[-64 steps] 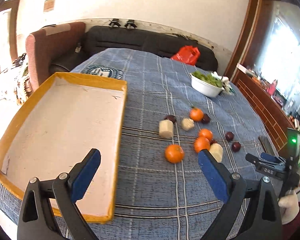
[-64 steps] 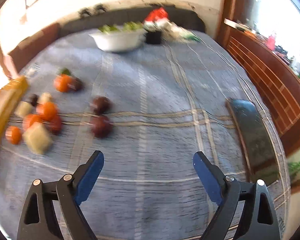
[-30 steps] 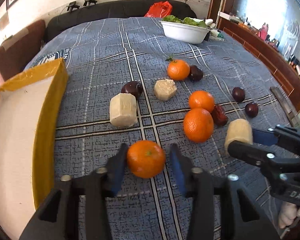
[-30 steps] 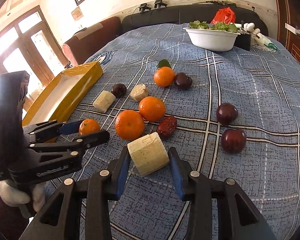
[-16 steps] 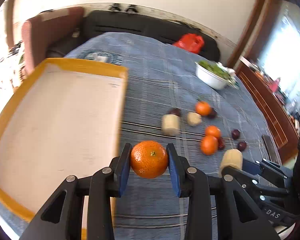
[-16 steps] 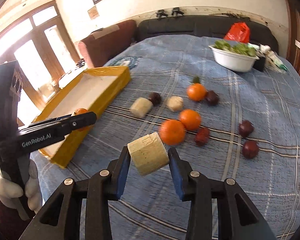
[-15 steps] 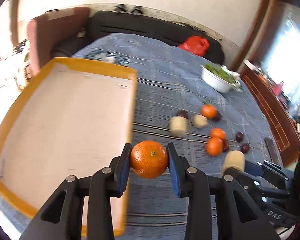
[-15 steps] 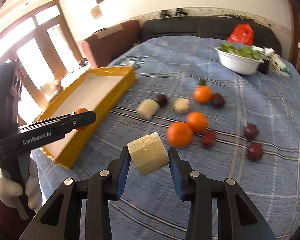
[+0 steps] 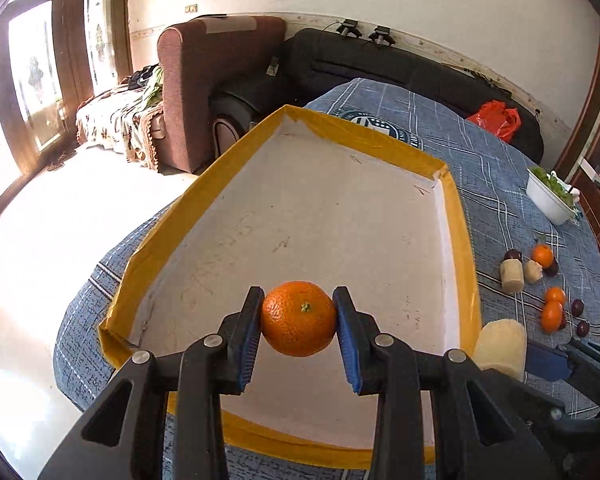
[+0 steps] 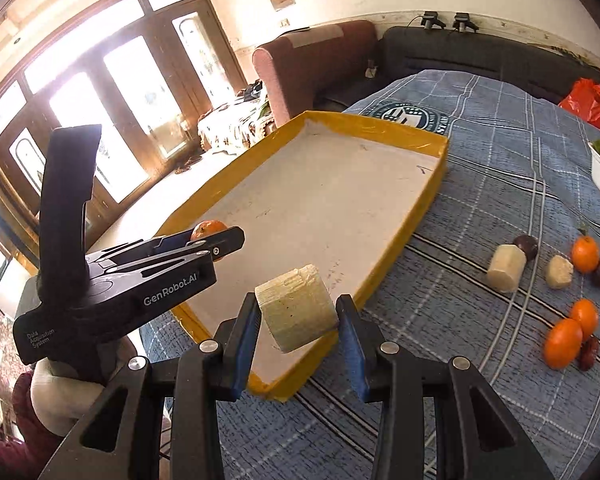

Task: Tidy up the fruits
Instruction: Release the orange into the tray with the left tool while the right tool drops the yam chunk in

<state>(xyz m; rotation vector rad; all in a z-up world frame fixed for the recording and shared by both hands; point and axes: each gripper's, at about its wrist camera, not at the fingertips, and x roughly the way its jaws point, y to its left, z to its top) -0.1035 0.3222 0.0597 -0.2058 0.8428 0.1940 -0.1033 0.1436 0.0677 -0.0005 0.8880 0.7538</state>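
Note:
My left gripper (image 9: 298, 318) is shut on an orange (image 9: 299, 318) and holds it above the near part of the yellow-rimmed tray (image 9: 458, 240). My right gripper (image 10: 298, 318) is shut on a pale cream fruit chunk (image 10: 296, 312), held over the tray's near right corner (image 10: 404, 232). In the right wrist view the left gripper (image 10: 216, 240) shows side-on over the tray with its orange (image 10: 208, 227) peeking out. In the left wrist view the cream chunk (image 9: 500, 344) appears at the lower right. Several oranges (image 10: 562, 342), dark plums (image 10: 526, 245) and cream chunks (image 10: 505, 268) lie on the blue checked cloth.
A white bowl of greens (image 9: 550, 196) stands at the table's far right, a red bag (image 9: 496, 118) lies on the black sofa behind. A brown armchair (image 9: 204, 80) stands beyond the tray. The tray's floor (image 9: 320, 220) is bare. A gloved hand (image 10: 60, 396) holds the left gripper.
Both grippers closed on their fruit on the cloth, lifted it and carried it leftward; they now hang over the tray instead of over the loose fruit.

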